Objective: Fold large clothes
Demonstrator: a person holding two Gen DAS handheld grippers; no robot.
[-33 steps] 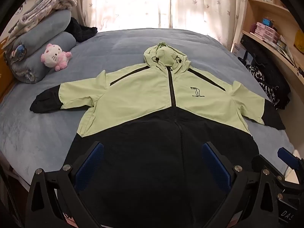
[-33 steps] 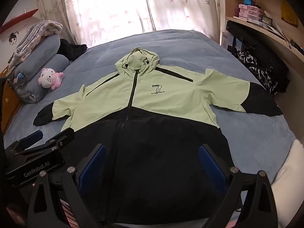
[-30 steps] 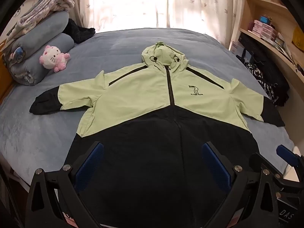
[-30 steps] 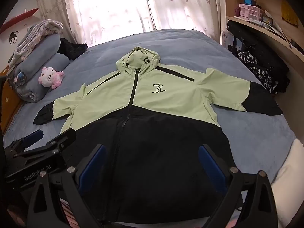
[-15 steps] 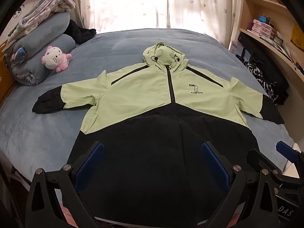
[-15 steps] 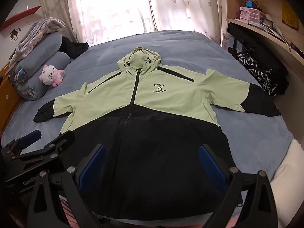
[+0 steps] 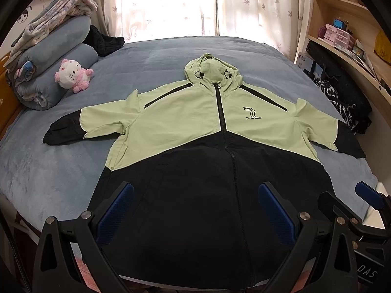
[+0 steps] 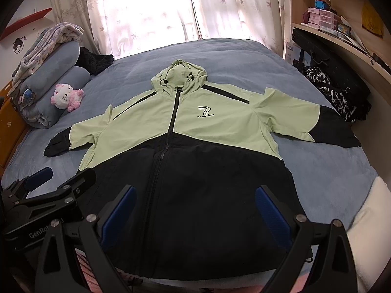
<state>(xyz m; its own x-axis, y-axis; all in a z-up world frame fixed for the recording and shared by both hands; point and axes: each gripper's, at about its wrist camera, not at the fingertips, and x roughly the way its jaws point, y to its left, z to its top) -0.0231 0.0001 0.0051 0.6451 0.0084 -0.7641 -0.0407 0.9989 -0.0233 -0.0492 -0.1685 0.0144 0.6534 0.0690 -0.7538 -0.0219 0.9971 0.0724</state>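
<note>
Green-and-black jacket [image 7: 207,131] is spread flat on the blue bed [image 7: 156,56]; left hand-held gripper [image 7: 195,210] and right hand-held gripper [image 8: 195,210] are held spread above its hem, nothing pinched.

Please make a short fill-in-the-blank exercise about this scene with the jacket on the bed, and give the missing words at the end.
1. The jacket lies spread flat on the ____.
2. Its zipper is fully ____.
3. The left tongs and the right tongs are both ____ and hold nothing.
4. The pink plush toy leans against the rolled ____ blankets.

Missing words: bed; closed; open; blue
</note>
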